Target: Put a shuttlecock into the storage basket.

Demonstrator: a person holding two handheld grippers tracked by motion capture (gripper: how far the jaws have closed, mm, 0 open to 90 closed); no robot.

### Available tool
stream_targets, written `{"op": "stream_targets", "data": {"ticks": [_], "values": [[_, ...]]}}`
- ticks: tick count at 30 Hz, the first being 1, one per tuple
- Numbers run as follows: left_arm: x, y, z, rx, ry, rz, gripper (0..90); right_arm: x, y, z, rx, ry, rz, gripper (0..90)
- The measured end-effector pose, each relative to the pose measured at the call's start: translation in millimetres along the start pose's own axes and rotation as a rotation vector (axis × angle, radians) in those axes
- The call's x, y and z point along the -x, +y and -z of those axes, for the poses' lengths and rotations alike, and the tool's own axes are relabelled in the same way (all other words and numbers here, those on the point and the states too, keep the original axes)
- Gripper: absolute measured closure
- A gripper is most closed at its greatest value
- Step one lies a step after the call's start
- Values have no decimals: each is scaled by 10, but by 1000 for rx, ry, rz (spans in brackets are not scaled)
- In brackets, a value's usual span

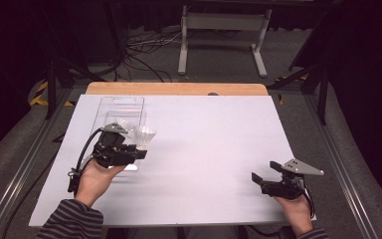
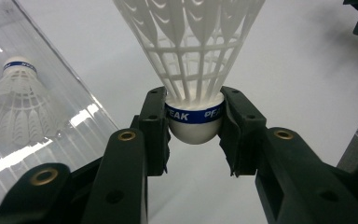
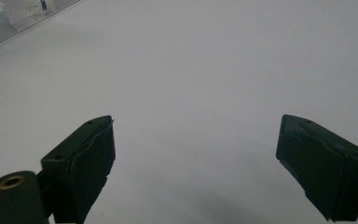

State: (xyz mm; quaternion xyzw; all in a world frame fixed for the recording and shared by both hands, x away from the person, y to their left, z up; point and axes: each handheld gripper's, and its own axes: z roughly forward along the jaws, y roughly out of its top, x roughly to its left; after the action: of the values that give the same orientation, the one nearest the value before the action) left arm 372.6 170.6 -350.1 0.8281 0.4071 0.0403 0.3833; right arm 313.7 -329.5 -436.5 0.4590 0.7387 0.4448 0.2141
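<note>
Shuttlecock (image 2: 193, 70) is pinched by its white cork base between the left gripper's (image 2: 194, 123) pads, skirt fanning away from the jaws, held just above the white table (image 1: 209, 144) right beside the clear box (image 1: 122, 112); another shuttlecock (image 2: 16, 100) lies inside that box; right gripper (image 3: 196, 163) sits well apart near the table's front edge, jaws wide open with nothing between them.

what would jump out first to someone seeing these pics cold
The white shuttlecock first: the left gripper clamps its blue-banded cork, skirt fanning away, near the table's left side. Beside it lies a clear plastic case with another shuttlecock inside. The right gripper stands open over bare white tabletop.
</note>
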Motion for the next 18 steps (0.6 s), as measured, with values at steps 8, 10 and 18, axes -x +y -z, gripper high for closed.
{"op": "stream_targets", "data": {"ticks": [8, 10, 18], "values": [[-80, -6, 50, -5, 16, 14, 651, -4, 5, -6, 5, -1, 6, 118], [-94, -14, 59, -2, 16, 34, 651, -3, 4, -3, 7, 0, 2, 118], [-182, -26, 105, 2, 35, 54, 651, -6, 5, -3, 8, -1, 5, 117]]}}
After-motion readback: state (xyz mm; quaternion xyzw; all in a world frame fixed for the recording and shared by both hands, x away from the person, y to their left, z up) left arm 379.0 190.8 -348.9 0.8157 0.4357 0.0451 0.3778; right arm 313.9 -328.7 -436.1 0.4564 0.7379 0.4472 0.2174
